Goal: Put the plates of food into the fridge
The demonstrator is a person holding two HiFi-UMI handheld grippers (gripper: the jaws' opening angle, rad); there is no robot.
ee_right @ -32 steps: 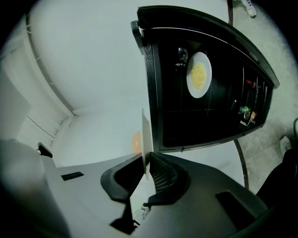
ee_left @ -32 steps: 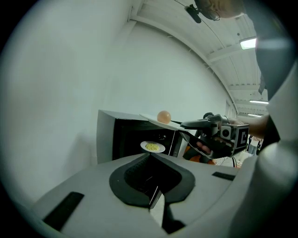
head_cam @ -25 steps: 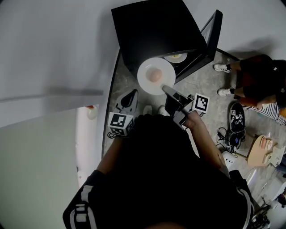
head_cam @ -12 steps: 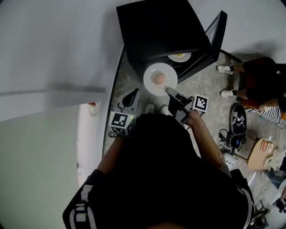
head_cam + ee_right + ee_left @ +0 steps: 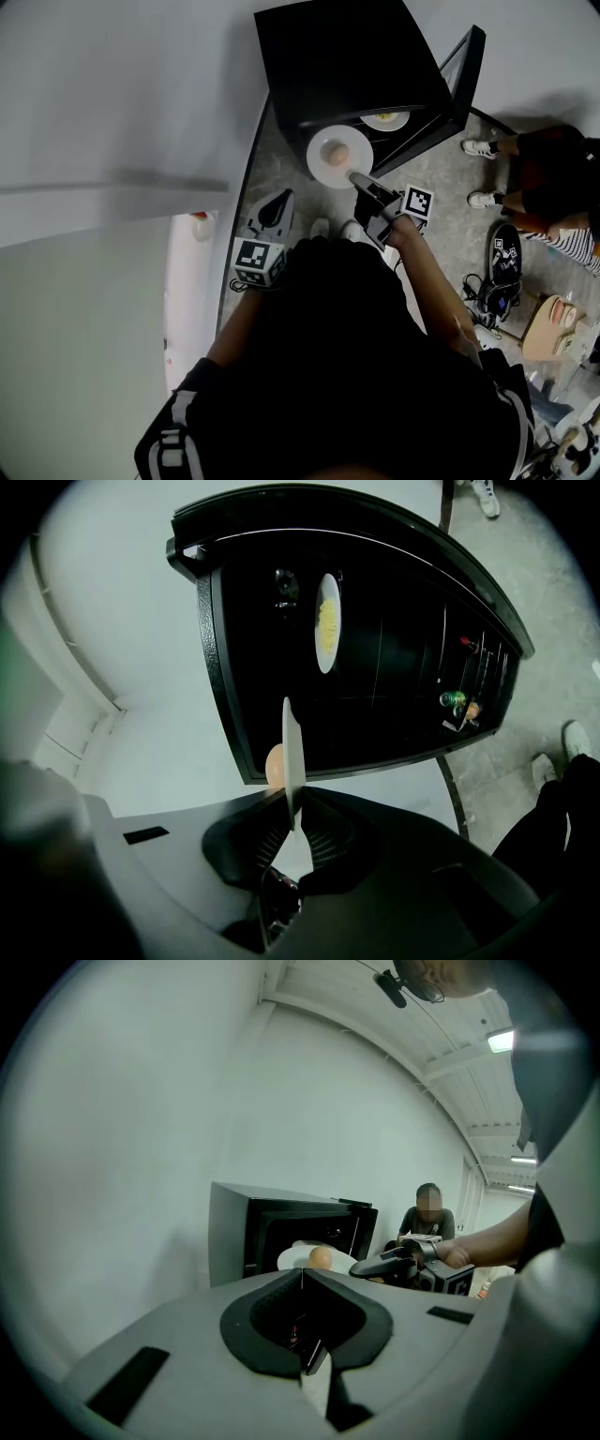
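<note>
Grey speckled floor (image 5: 427,183) carries a black fridge (image 5: 347,56) that stands against a pale wall, its door (image 5: 461,75) swung wide open. The right gripper (image 5: 361,180) points level at the fridge mouth and is clamped on the near rim of a white plate (image 5: 323,171). The plate reaches straight out from the jaw tips and hangs just in front of the dark opening, not yet inside. In the right gripper view the plate (image 5: 291,752) shows edge-on as a thin white blade pinched between the two pads. The left gripper (image 5: 275,208) hangs low at the person's other side, well apart from the plate, with its jaws closed together on nothing. A second white plate (image 5: 386,121) with yellow food already lies on a shelf inside the fridge, beyond and to the right of the held one. The held plate is round, plain and shallow, and one smooth peach-coloured ball of food (image 5: 339,153) sits near its middle. Against a second ago, the held plate shows smaller and lower in the head view and has closed in on the opening, while the grip on its rim is unchanged and the left gripper has hardly shifted.
</note>
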